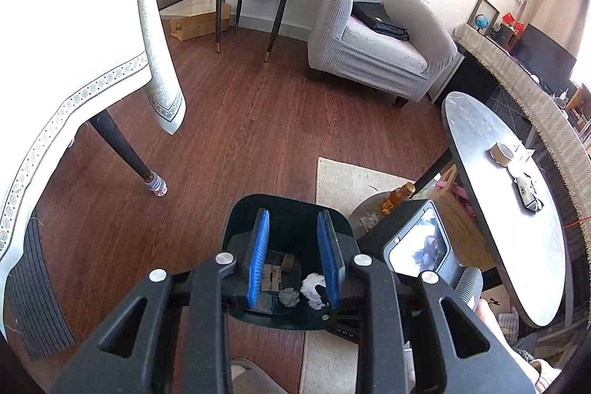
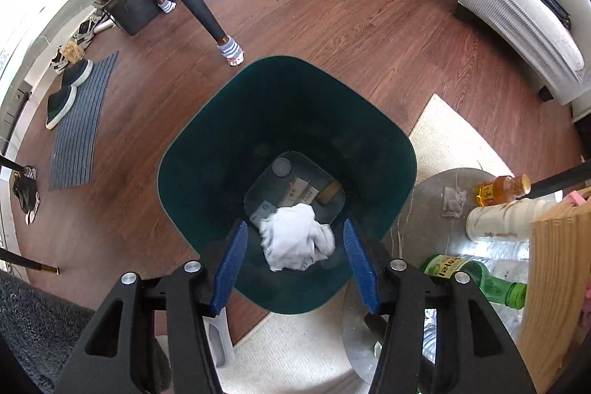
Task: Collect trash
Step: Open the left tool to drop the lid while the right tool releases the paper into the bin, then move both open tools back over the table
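— Both grippers, how do they stand?
— Left gripper (image 1: 294, 257) and right gripper (image 2: 295, 263) hang spread apart, ribbed blue pads bare, over the dark green rounded-square bin (image 2: 207, 143).
— The trash?
— Crumpled white paper (image 2: 295, 242) lies inside, on flat cardboard scraps (image 2: 301, 192).

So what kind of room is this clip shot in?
Most likely a home living room: a grey armchair on wood flooring, a TV on a low cabinet, and a green trash bin beside a small table.
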`<state>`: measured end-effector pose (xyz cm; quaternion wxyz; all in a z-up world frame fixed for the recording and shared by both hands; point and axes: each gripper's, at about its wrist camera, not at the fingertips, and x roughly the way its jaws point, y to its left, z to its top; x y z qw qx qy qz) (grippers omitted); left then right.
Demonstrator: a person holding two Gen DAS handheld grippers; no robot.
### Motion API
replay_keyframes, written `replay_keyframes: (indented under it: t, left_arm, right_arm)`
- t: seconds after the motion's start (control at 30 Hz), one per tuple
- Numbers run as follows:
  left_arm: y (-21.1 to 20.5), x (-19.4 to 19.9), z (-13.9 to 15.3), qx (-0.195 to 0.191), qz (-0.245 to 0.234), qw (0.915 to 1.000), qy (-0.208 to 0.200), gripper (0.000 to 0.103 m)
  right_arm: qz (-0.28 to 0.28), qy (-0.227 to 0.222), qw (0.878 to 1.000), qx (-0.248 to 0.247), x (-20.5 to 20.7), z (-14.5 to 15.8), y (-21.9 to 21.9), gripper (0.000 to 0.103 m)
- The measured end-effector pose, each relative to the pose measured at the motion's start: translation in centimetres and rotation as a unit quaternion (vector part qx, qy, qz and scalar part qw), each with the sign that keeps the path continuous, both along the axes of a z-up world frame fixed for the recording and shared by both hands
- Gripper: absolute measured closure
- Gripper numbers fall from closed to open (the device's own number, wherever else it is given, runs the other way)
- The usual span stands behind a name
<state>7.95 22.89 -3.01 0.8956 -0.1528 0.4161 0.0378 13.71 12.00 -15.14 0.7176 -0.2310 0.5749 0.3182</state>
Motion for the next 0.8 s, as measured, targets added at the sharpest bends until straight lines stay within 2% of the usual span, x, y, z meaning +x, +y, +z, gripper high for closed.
replay_keyframes:
  t: [0.13, 0.27, 0.4, 0.57, 0.8]
  left_arm:
    - [-0.2, -0.1, 0.8, -0.004, 0.004, 0.9999, -0.011, 0.075]
    - [-0.3, 0.0, 1.4, -0.006, 0.008, 0.9998, -0.017, 0.075]
    - [-0.1, -0.2, 2.4, -0.014, 0.015, 0.9993, -0.031, 0.075]
    - [-0.2, -0.1, 3.2, -0.020, 0.023, 0.9987, -0.040, 0.074]
    - [-0.7, 0.0, 4.6, -0.020, 0.021, 0.9977, -0.061, 0.064]
  right_arm:
    - [0.011, -0.001, 1.000, -0.016, -0.4, -0.2, -0.1, 0.044]
    - [0.019, -0.007, 1.000, -0.011, -0.7, 0.2, -0.4, 0.044]
    - [0.025, -0.010, 1.000, 0.014, -1.1, 1.3, -0.5, 0.044]
    - [0.035, -0.032, 0.998, 0.041, -1.7, 3.6, -0.8, 0.053]
    - [0.030, -0.061, 0.993, 0.093, -1.9, 7.7, -1.9, 0.058]
